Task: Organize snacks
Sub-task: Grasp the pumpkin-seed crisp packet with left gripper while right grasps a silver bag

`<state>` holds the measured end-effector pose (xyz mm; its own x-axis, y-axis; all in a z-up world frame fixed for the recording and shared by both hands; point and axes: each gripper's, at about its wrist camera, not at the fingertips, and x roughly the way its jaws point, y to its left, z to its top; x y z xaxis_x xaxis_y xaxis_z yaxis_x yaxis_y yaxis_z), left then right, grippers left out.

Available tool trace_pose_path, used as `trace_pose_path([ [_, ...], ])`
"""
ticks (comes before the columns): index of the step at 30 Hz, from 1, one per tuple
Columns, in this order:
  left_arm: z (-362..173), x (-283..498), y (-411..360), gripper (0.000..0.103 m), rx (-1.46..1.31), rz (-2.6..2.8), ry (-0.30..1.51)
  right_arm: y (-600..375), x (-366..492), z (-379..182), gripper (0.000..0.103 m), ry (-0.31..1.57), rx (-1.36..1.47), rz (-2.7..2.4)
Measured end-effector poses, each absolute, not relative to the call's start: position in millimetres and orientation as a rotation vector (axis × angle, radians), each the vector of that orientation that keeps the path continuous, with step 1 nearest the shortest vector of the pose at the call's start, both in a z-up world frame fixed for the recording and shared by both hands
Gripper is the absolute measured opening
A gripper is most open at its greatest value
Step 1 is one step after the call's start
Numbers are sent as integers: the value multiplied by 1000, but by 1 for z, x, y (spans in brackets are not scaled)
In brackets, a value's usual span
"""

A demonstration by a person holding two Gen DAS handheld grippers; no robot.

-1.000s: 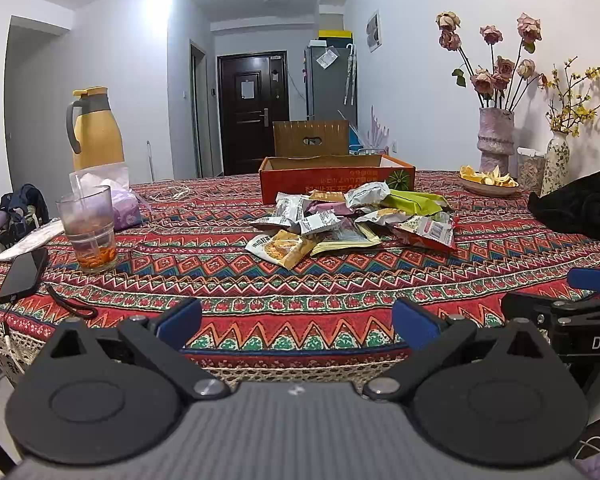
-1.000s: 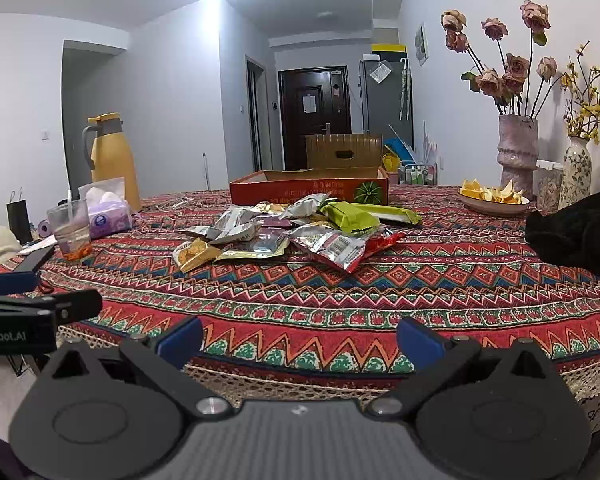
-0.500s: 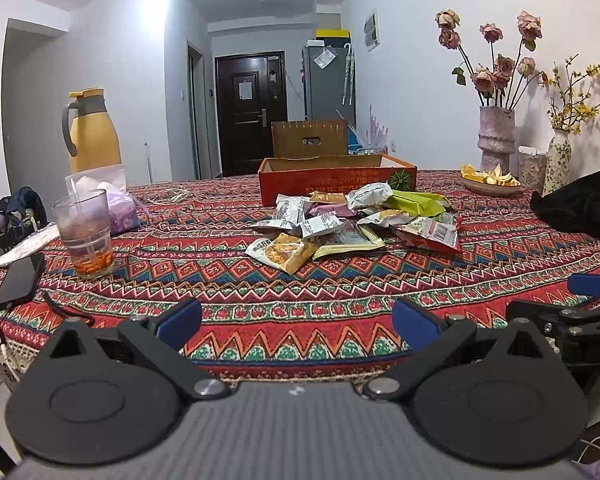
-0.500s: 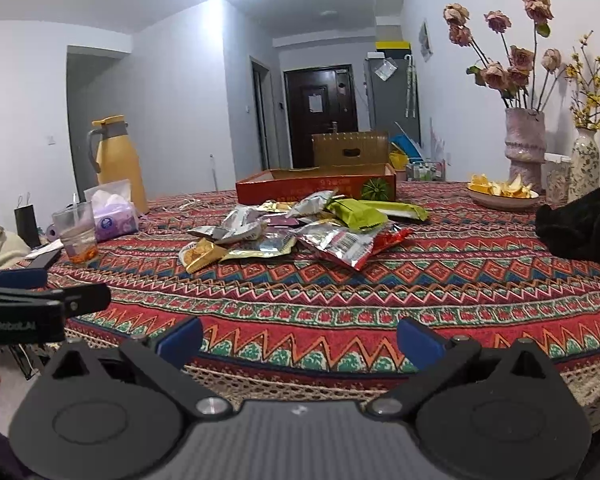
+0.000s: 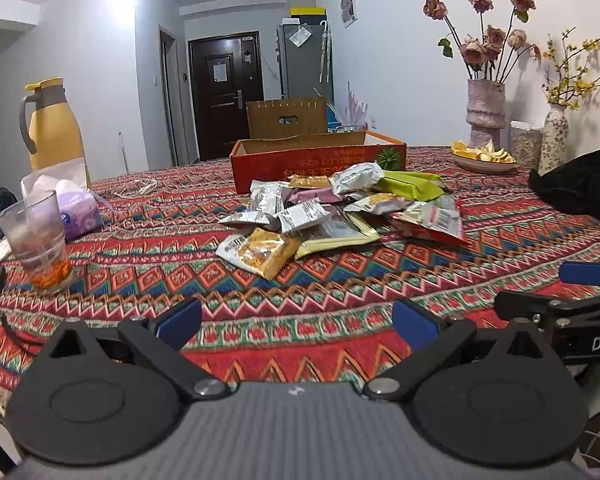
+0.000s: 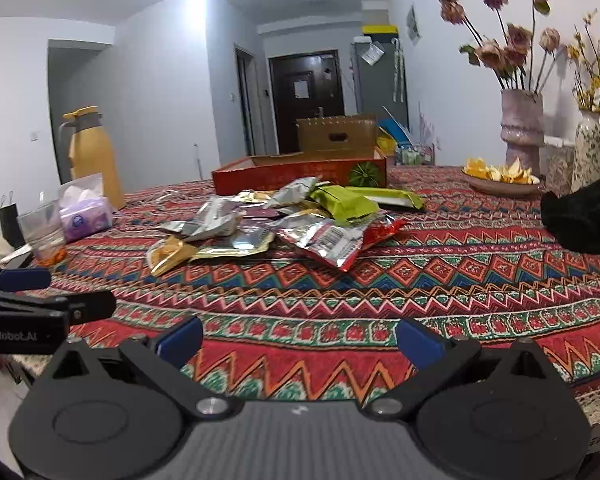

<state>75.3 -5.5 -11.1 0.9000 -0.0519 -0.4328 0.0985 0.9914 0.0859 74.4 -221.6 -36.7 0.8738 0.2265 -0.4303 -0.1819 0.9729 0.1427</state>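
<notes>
Crinkly foil snack packets [image 5: 332, 212], flat cardboard box [image 5: 318, 158], woven tablecloth [image 5: 340, 280]

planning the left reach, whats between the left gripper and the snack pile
Only bare patterned tablecloth lies between the open left gripper and the snack pile, shown in the left wrist view.

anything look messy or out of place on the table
Yes: the snack packets lie in a loose overlapping heap on the tablecloth in front of the red cardboard box rather than in it. Nothing looks spilled or damaged.
</notes>
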Motion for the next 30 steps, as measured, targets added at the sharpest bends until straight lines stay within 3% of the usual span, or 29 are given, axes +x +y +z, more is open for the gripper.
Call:
trace_pose_path([
  [18,-16,213,37,103,-137,-67,616,-234,196,-29,103,548,227,132],
  [23,-17,245,42,88,-176,-29,624,-235,240,-24,103,545,278,104],
  [25,-21,255,43,71,-176,18,637,-231,257,-24,103,550,259,91],
  [30,-25,257,47,66,-167,45,652,-218,287,-36,100,603,168,100],
])
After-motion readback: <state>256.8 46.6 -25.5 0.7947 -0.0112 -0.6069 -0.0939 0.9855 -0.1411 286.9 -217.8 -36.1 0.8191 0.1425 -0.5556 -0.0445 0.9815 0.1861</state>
